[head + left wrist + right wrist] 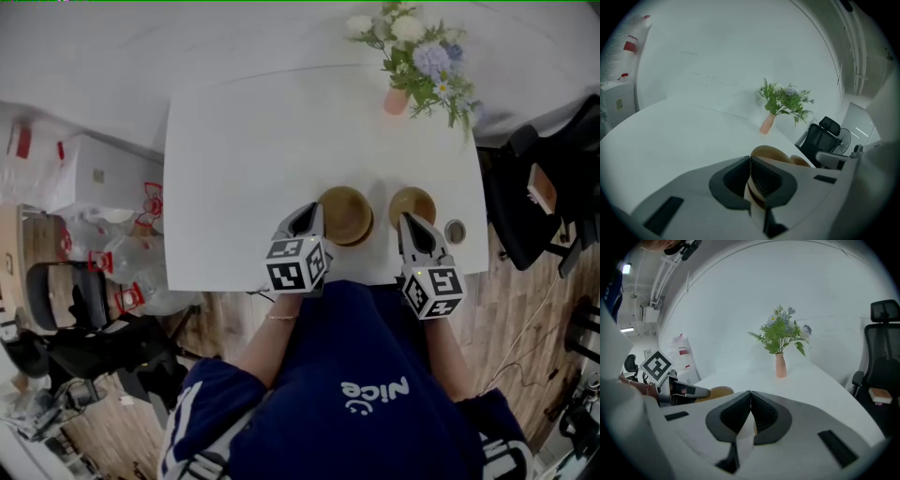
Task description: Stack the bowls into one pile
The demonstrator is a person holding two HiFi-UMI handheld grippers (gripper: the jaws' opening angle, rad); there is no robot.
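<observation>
Rim of the left bowl (349, 212), at its nine o'clock, is clamped in the left gripper (315, 210). We find the right bowl (413, 202) just beside it at three o'clock, both near the table's (244, 169) six o'clock edge. The right gripper (405, 218), jaws pressed together, meets that bowl's six o'clock rim. A flower vase (397, 99) stands at one o'clock

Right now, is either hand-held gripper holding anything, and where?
Nothing visibly held. The left hand-held gripper is shut, tips at the near rim of the larger bowl; the right hand-held gripper is shut over the near rim of the smaller bowl.
</observation>
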